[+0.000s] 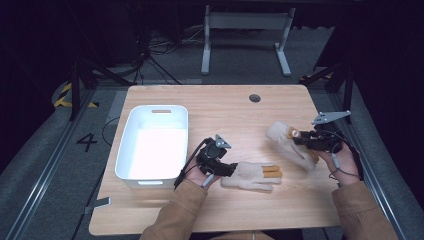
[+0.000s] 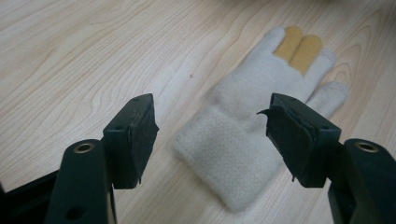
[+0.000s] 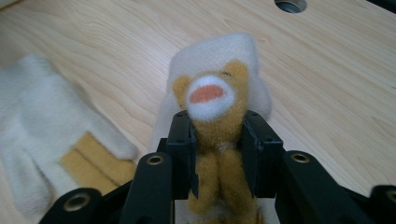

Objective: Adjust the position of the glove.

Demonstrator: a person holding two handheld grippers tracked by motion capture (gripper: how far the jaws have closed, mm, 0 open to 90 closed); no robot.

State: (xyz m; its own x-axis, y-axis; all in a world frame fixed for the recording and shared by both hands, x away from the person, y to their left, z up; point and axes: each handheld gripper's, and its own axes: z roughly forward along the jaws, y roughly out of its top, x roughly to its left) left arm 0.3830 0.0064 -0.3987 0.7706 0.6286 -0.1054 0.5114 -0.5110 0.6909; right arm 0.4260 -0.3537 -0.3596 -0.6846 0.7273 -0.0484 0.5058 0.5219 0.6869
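Pick-up step in hand: the right claw point(image 3: 217, 140) grips one cream glove point(image 3: 219, 60) by its tan patch, lifted off the surface point(image 1: 225, 112), while the left claw point(image 2: 210, 135) stands open just short of the second glove point(image 2: 261, 121), which lies flat ahead of it; judged next, close on its cuff.

cream gloves point(image 1: 252, 176) with tan fingers, white bin point(image 1: 131, 150), pale wood table point(image 1: 235, 112)

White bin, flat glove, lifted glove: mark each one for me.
White bin point(image 1: 125, 150), high view, on its left wall.
Flat glove point(image 2: 252, 116), left gripper view, on its palm.
Lifted glove point(image 3: 217, 53), right gripper view, on its cream cuff above the tongs.
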